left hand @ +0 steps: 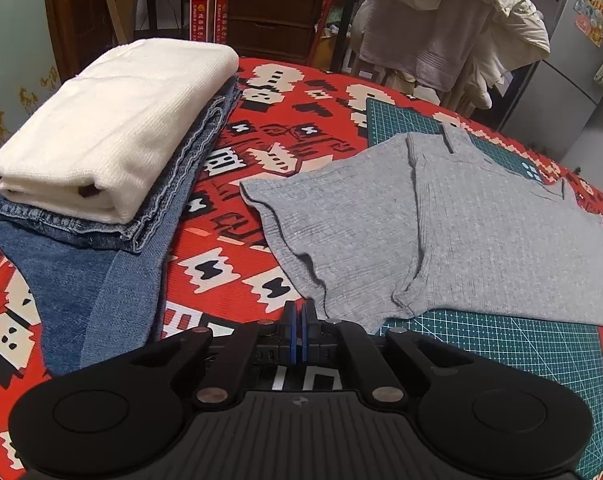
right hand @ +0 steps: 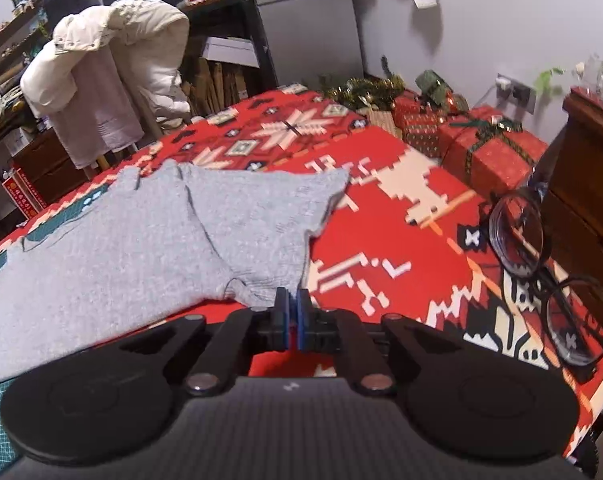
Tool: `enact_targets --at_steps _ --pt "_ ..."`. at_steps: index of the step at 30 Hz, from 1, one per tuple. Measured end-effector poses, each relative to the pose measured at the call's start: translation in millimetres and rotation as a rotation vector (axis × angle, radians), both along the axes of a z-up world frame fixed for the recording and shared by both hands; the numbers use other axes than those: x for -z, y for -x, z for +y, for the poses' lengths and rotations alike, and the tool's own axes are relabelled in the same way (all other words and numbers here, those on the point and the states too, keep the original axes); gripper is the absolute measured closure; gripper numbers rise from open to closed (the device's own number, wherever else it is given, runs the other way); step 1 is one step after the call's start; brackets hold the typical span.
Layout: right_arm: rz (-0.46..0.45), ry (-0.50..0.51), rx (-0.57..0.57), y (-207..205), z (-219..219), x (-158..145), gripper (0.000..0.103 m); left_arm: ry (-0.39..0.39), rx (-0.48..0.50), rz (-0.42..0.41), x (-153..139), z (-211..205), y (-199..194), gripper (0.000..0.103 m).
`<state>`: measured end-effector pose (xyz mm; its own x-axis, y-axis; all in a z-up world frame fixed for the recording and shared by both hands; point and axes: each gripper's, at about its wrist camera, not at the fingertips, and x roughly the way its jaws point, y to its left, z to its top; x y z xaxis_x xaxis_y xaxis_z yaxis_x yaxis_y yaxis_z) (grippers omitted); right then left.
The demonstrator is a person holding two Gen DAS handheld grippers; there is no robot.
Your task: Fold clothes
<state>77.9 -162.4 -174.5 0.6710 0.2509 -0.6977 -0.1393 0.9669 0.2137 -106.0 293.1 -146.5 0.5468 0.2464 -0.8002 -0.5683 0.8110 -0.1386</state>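
Your left gripper (left hand: pixel 300 320) and right gripper (right hand: pixel 292 307) are both clenched, holding nothing. The grey shirt (left hand: pixel 441 216) lies spread on the green mat (left hand: pixel 501 340), unfolded. A folded stack (left hand: pixel 113 128) sits well left: partly done.

One grey T-shirt (left hand: pixel 441 232) lies spread on the counter (left hand: pixel 229 256), which carries one red patterned cloth (right hand: pixel 381 216) and one green cutting mat (left hand: pixel 513 344). One stack of two folded pieces sits to the side, a cream knit (left hand: pixel 113 128) on top of one pair of blue jeans (left hand: pixel 101 280). There are two grippers, the left gripper (left hand: pixel 300 312) and the right gripper (right hand: pixel 292 300), each with two fingers, besides one pair of round glasses (right hand: pixel 549 280) and at least three wrapped gift boxes (right hand: pixel 493 152).
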Motion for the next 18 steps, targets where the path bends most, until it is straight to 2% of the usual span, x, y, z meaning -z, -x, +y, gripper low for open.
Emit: enact_targets --at_steps 2,5,7,8,9,10,12,16,18 --pt "-0.025 0.016 -0.01 4 4 -7 0.093 0.005 0.001 -0.01 -2 1 3 0.101" --pt "-0.066 0.048 -0.029 12 9 -19 0.092 -0.006 0.004 -0.02 -5 1 8 0.099" --pt "-0.088 0.062 -0.045 18 12 -26 0.088 -0.013 0.011 -0.029 -7 0 12 0.098" --pt "-0.097 0.066 -0.055 23 15 -30 0.082 -0.018 0.013 -0.033 -9 0 15 0.098" --pt "-0.104 0.07 -0.064 27 17 -32 0.074 -0.027 0.015 -0.036 -10 -2 17 0.094" --pt "-0.11 0.072 -0.075 31 19 -35 0.071 -0.04 0.021 -0.04 -13 -4 20 0.092" --pt "-0.125 0.067 -0.108 42 27 -40 0.065 -0.064 0.04 -0.056 -19 -10 26 0.077" --pt "-0.146 0.074 -0.192 66 50 -43 0.054 -0.12 0.074 -0.093 -29 -25 39 0.062" --pt "-0.162 0.077 -0.242 81 65 -43 0.037 -0.144 0.089 -0.108 -33 -34 45 0.05"
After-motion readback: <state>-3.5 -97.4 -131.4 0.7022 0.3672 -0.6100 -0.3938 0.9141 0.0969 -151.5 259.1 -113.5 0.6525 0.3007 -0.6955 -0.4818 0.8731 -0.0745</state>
